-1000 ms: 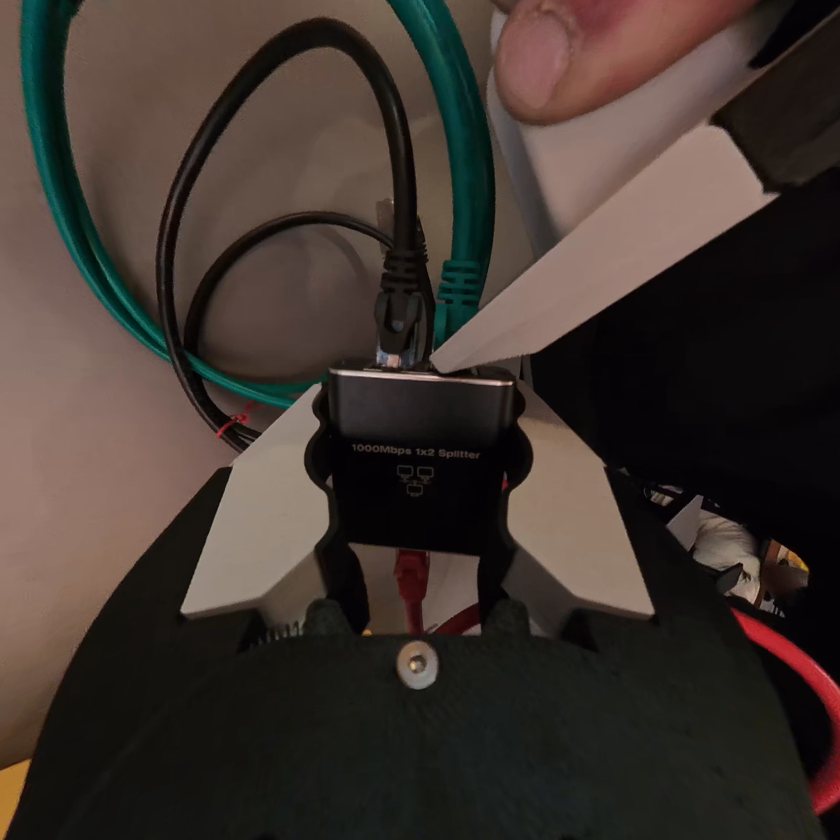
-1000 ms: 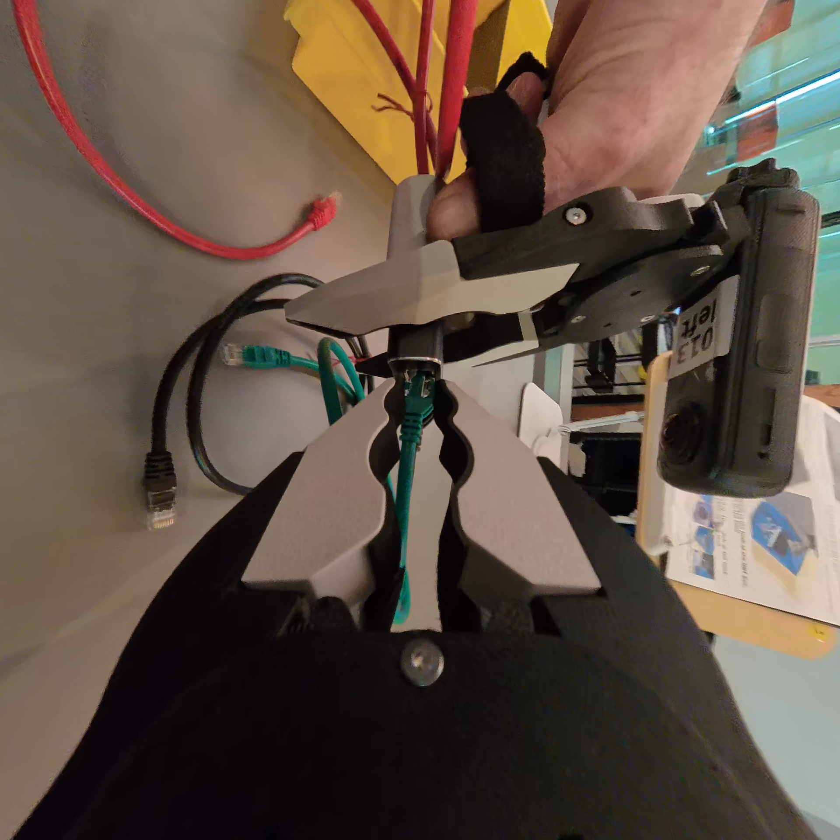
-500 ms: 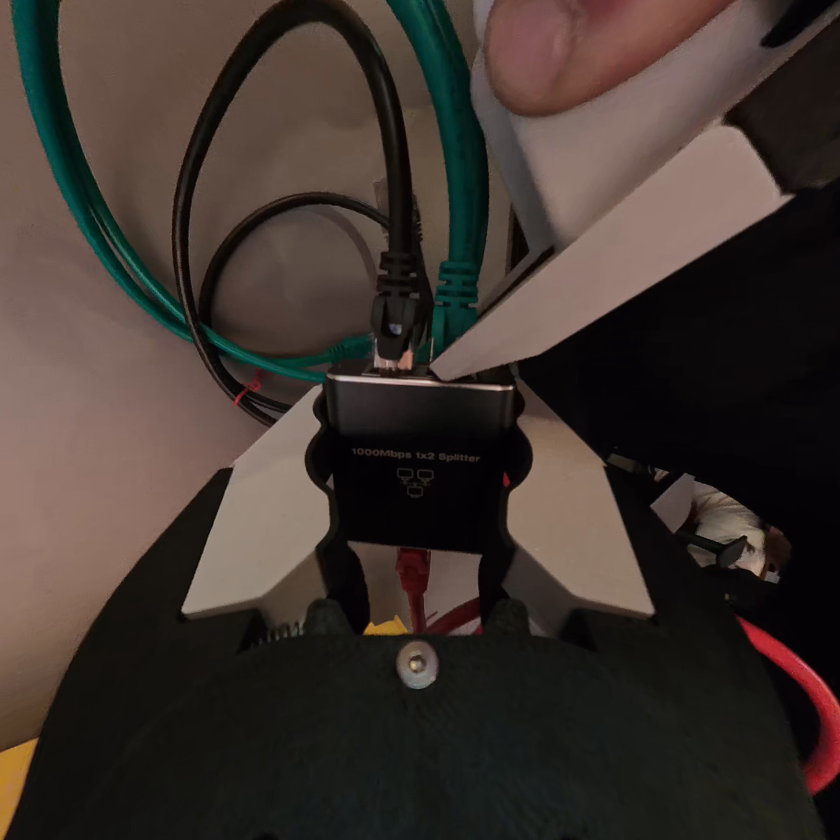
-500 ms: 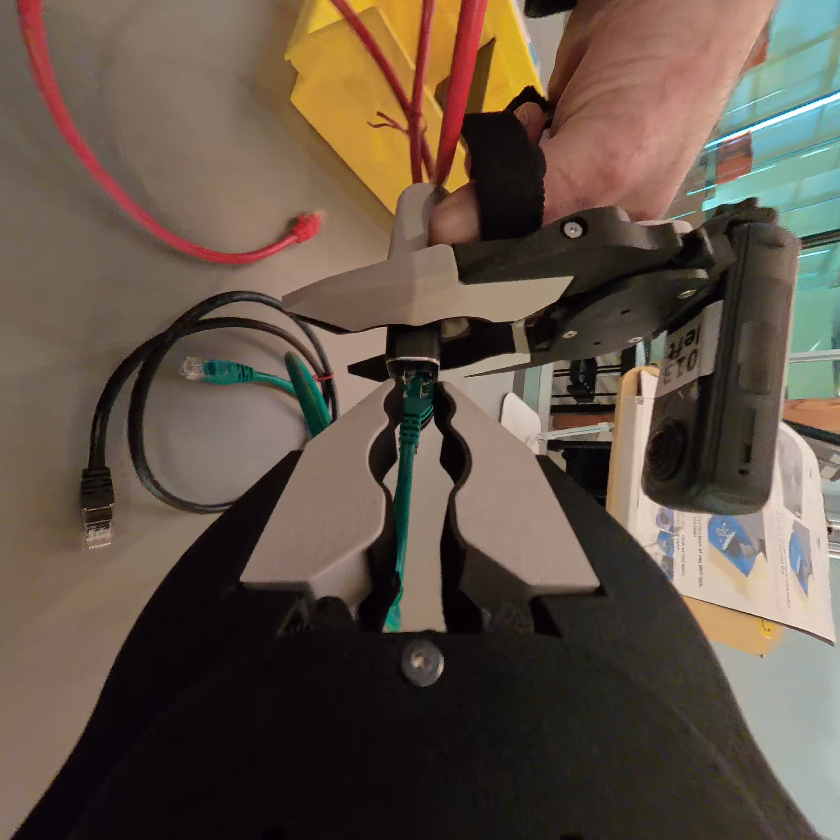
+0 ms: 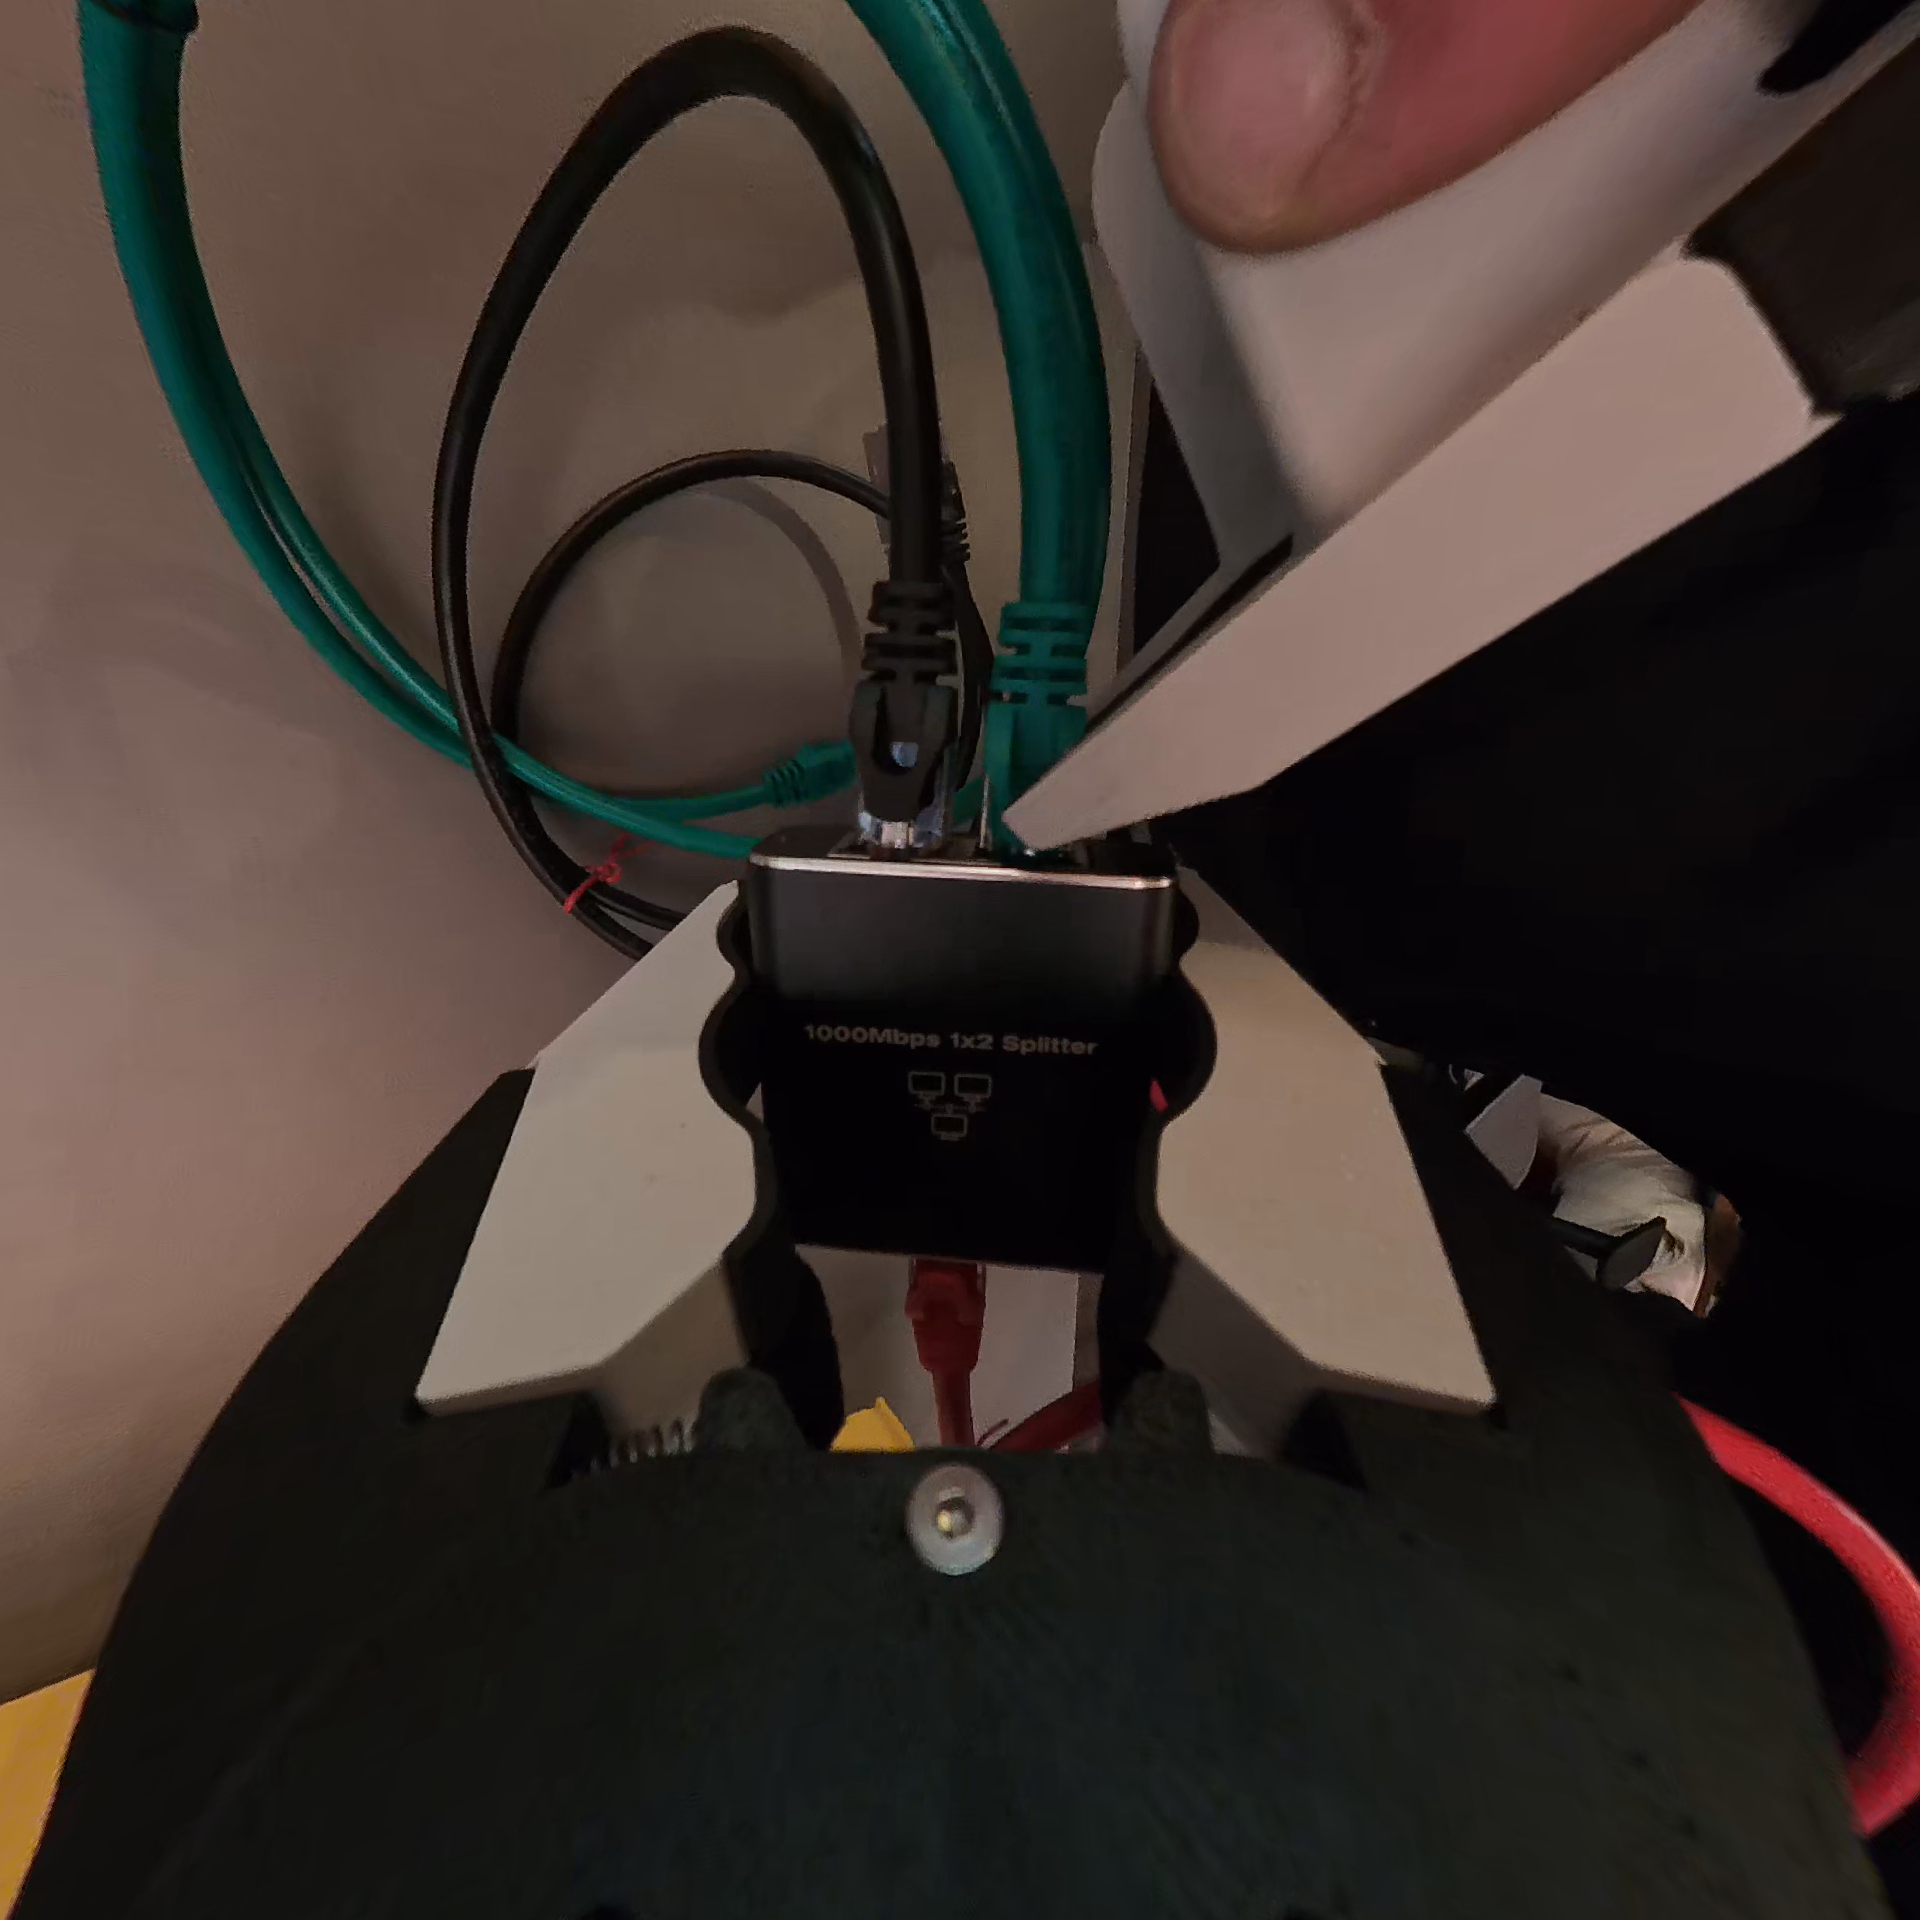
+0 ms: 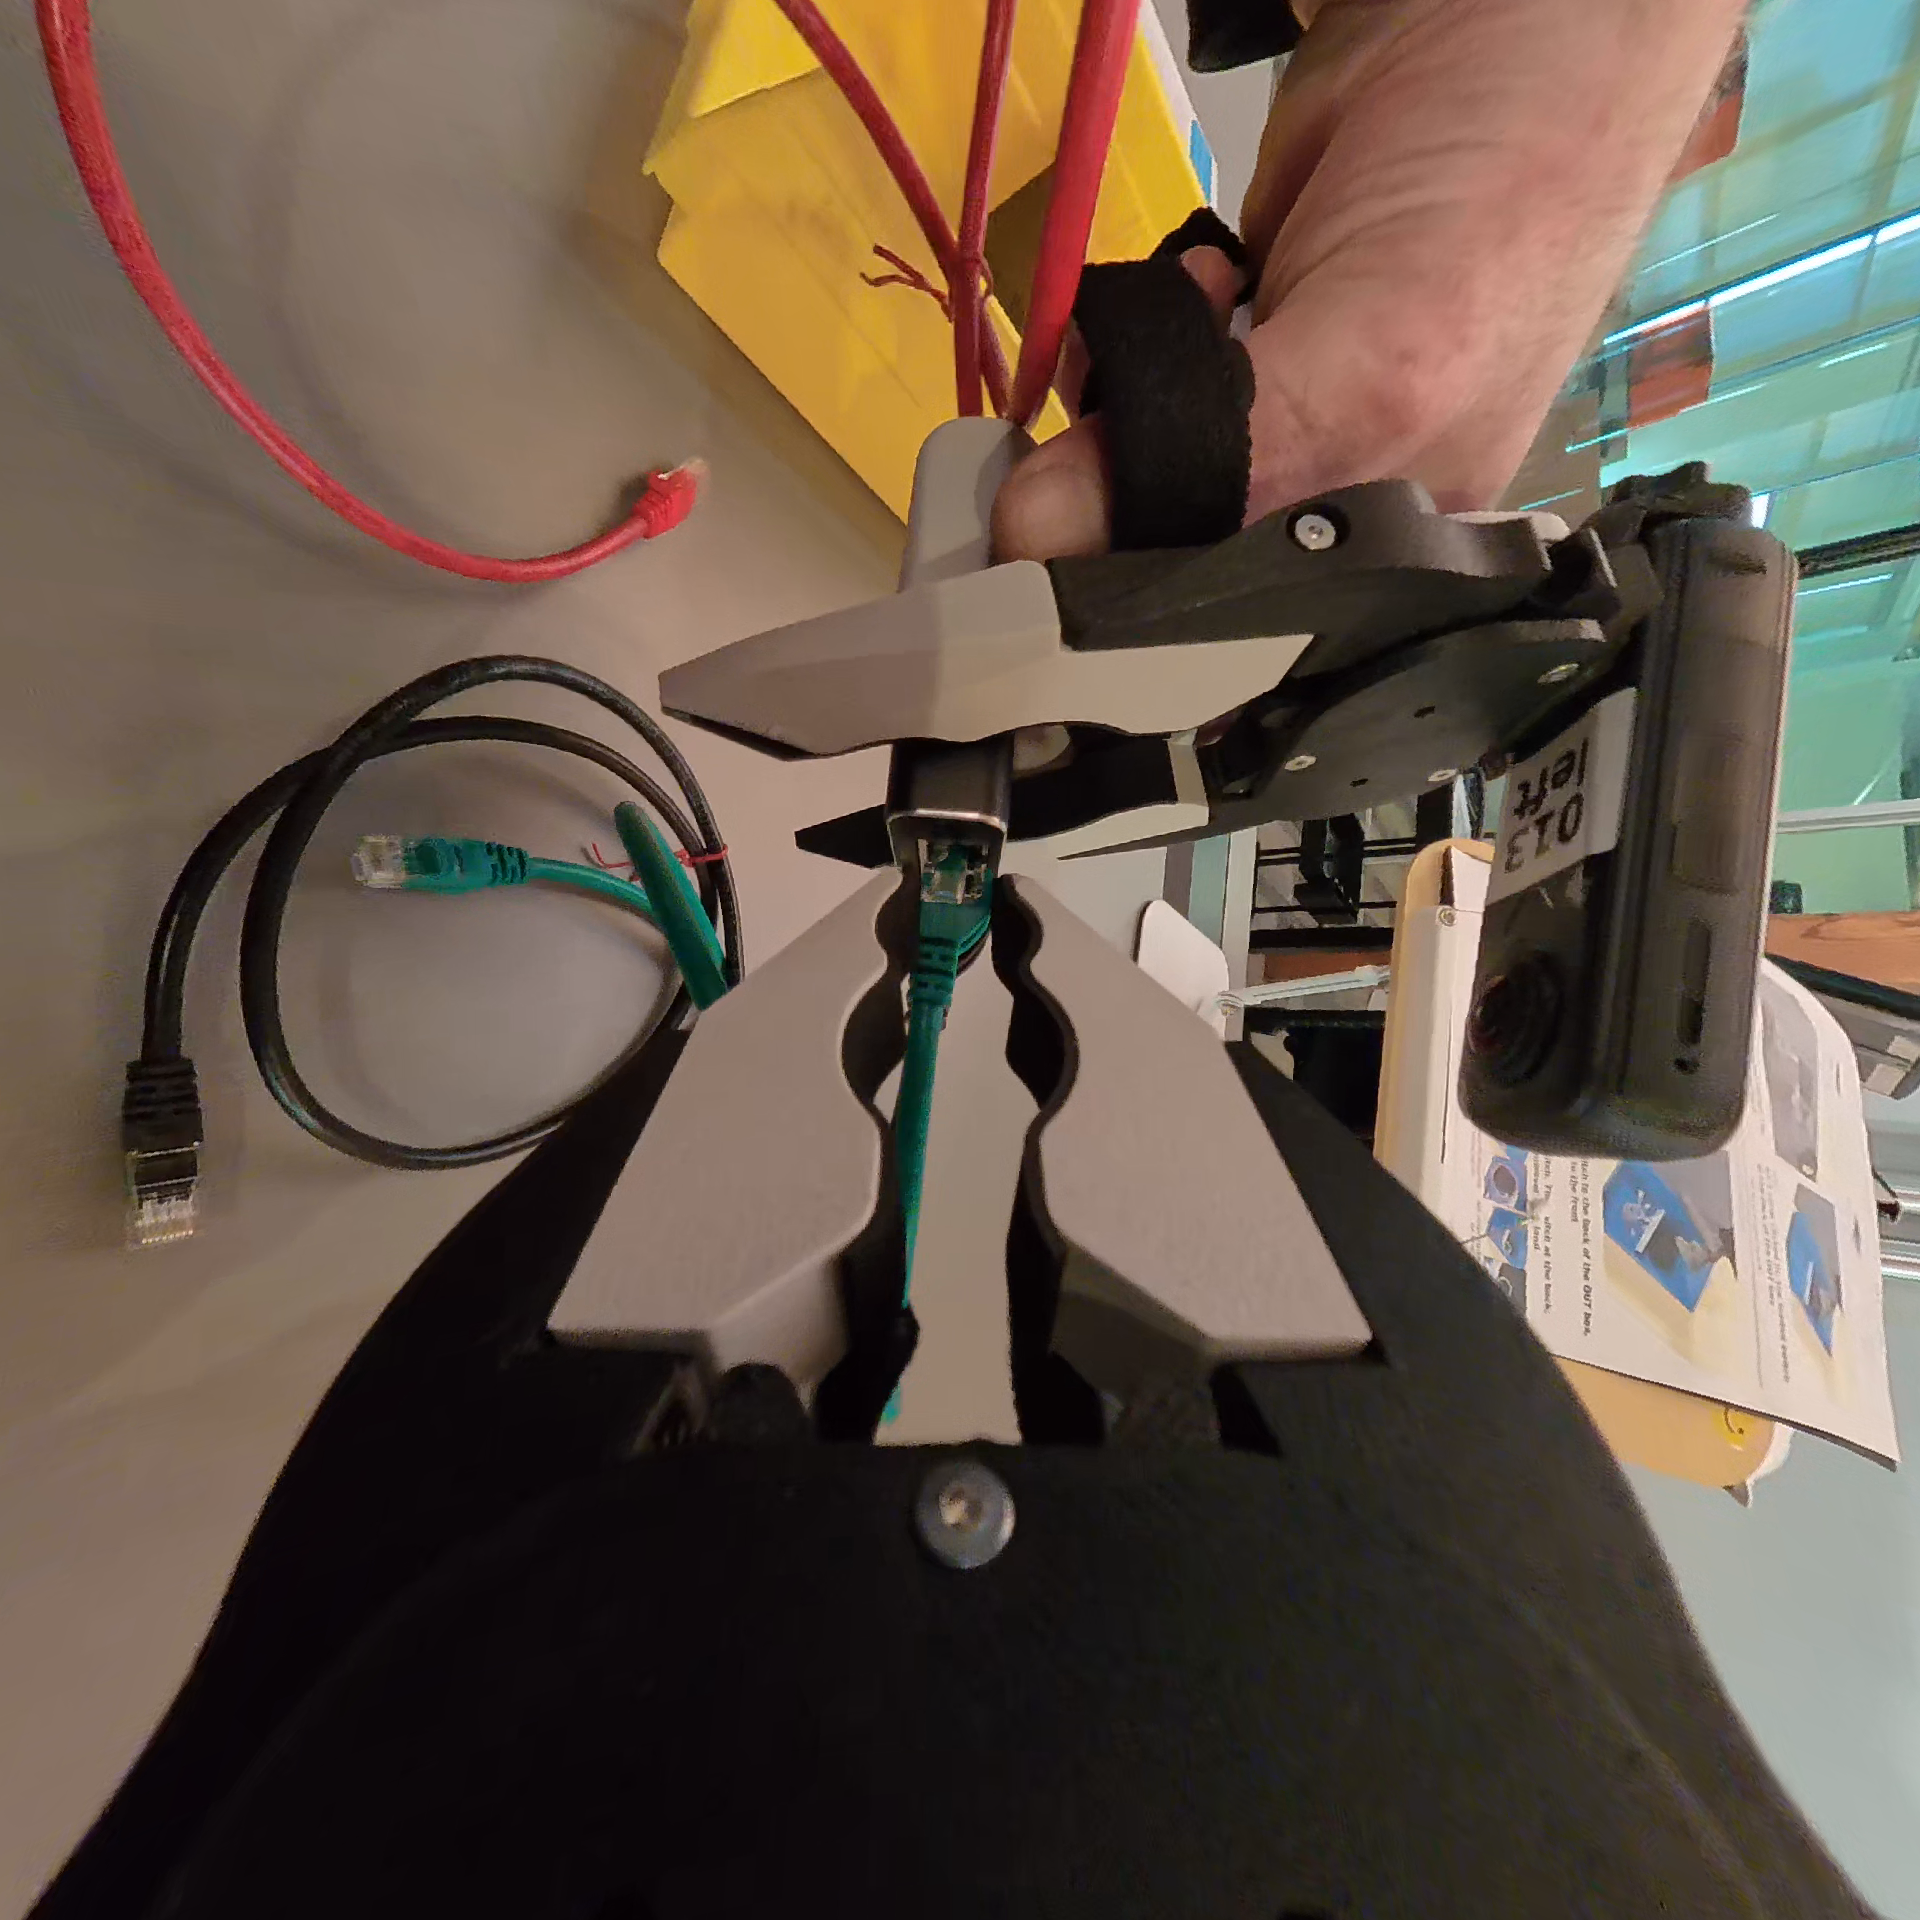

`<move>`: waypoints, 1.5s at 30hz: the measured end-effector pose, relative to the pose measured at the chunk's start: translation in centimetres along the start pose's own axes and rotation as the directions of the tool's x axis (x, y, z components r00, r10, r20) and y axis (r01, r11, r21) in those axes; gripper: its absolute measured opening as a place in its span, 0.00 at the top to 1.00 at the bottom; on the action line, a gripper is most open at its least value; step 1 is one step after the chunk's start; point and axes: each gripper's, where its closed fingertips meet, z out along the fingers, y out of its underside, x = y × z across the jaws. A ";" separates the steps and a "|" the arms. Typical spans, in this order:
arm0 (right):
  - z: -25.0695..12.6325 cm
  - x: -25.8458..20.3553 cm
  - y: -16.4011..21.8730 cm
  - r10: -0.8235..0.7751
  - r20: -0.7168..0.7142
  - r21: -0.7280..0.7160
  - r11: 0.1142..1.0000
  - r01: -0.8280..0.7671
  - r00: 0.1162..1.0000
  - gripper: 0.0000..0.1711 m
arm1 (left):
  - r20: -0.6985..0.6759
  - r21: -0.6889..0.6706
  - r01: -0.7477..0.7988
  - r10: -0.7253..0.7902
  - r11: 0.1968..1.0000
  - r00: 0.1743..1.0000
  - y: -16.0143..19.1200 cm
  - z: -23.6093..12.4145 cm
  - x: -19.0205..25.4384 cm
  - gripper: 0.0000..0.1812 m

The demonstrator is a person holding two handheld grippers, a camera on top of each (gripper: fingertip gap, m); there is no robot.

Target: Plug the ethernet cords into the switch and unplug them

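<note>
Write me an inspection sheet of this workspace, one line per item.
Surface: plain grey table, cables lying on it.
Job's things: black switch clamped in the left tool, off the table.
Clutter: yellow bin; printed sheet.
Grippers: right tool around the green plug at the switch's port.
Cables: black cord and green cord plugged side by side; red cord at the opposite end; loose red plug, black plug and green plug on the table.
Surroundings: windows behind; a hand.
</note>
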 end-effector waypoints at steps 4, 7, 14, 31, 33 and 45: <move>0.0 -0.6 0.3 -0.021 0.032 -0.029 0.999 0.022 0.999 0.94 | 0.008 -0.021 -0.008 0.008 1.000 1.000 -0.1 0.2 -0.1 0.60; 0.2 -1.1 0.6 -0.037 0.062 -0.068 0.997 0.041 0.997 0.95 | 0.016 -0.032 -0.008 0.008 0.999 1.000 -0.1 0.5 -0.4 0.60; -0.3 -1.0 0.9 -0.019 0.072 -0.068 0.997 0.023 0.997 0.94 | 0.006 0.062 -0.005 0.004 0.998 1.000 -0.8 0.4 -0.3 0.59; -5.4 -1.0 4.2 0.268 0.201 -0.130 0.961 -0.246 0.942 0.87 | 0.237 0.222 -0.024 -0.030 0.975 0.971 0.6 -3.0 -3.1 0.60; -5.8 0.0 5.1 0.295 0.148 -0.132 0.952 -0.276 0.944 0.85 | 0.258 0.261 -0.071 0.001 0.963 0.966 0.1 -3.4 -2.7 0.59; -6.6 -3.0 4.6 0.406 0.308 -0.170 0.913 -0.370 0.860 0.78 | 0.422 0.335 -0.173 0.016 0.926 0.906 -0.4 -6.5 -2.6 0.60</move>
